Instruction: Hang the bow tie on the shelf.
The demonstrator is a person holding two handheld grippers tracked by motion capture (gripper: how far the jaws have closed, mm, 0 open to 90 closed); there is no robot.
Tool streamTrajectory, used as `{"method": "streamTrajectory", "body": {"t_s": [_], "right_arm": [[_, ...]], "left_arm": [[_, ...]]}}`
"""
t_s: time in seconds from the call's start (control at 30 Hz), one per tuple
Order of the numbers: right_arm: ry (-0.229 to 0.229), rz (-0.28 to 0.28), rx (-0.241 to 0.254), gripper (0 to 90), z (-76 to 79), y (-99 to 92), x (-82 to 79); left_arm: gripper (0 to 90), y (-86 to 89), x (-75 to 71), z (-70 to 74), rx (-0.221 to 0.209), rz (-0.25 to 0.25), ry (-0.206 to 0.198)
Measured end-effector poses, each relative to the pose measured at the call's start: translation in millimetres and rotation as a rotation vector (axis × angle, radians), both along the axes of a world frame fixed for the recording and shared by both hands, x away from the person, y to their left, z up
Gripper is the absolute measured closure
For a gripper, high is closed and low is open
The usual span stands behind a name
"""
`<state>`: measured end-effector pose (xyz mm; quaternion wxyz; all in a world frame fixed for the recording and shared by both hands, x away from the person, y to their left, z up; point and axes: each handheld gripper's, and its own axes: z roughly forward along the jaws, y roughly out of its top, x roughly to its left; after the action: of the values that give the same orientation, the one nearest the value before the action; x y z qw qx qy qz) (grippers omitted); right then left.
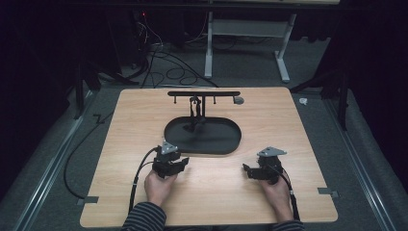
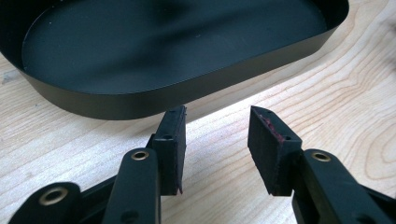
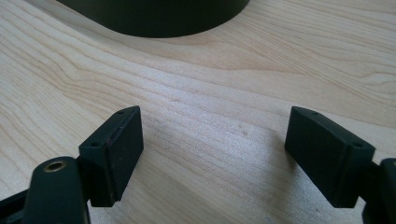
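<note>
Wooden worktop (image 1: pixel 211 187) carries a black oval tray (image 1: pixel 202 136), unlabelled, at twelve o'clock. Left tool (image 2: pixel 217 140) gapes narrowly, empty; right tool (image 3: pixel 212 154) spreads wide, empty.

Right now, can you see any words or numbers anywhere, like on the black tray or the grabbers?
None can be read.
Black tray: plain, no writing in the high view or the left gripper view.
Stand behind the tray: no label visible.
Left gripper and right gripper: just black pads and screw holes, no marks.
Wooden table: only wood grain.
</note>
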<state>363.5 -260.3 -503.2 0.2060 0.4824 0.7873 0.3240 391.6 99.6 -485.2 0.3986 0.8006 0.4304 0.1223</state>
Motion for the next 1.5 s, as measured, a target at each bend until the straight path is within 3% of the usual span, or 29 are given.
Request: {"method": "streamTrajectory", "body": {"t_s": [0.3, 0.77, 1.13, 1.33, 1.43, 1.5], "right_arm": [[0.0, 0.001, 0.0, 20.7, 0.0, 0.0, 0.0], [0.0, 0.001, 0.0, 20.6, 0.0, 0.0, -0.1], [0.0, 0.002, 0.0, 20.6, 0.0, -0.1, -0.1], [0.0, 0.002, 0.0, 20.6, 0.0, -0.1, -0.2], [0.0, 0.002, 0.0, 20.6, 0.0, -0.1, -0.2], [0.0, 0.002, 0.0, 20.6, 0.0, 0.0, -0.2]], "left_arm": [[57.4, -5.3, 1.1, -2.9, 0.008, 0.002, -0.027], [56.6, -11.4, 4.0, -9.0, 0.026, 0.008, -0.031], [54.6, -17.7, 4.6, -15.6, 0.069, 0.003, -0.032], [51.6, -20.4, -0.2, -20.4, 0.084, 0.0, -0.076], [45.9, -23.5, -2.2, -20.6, 0.101, -0.005, -0.083], [43.8, -23.0, -1.8, -20.7, 0.09, -0.013, -0.076]]}}
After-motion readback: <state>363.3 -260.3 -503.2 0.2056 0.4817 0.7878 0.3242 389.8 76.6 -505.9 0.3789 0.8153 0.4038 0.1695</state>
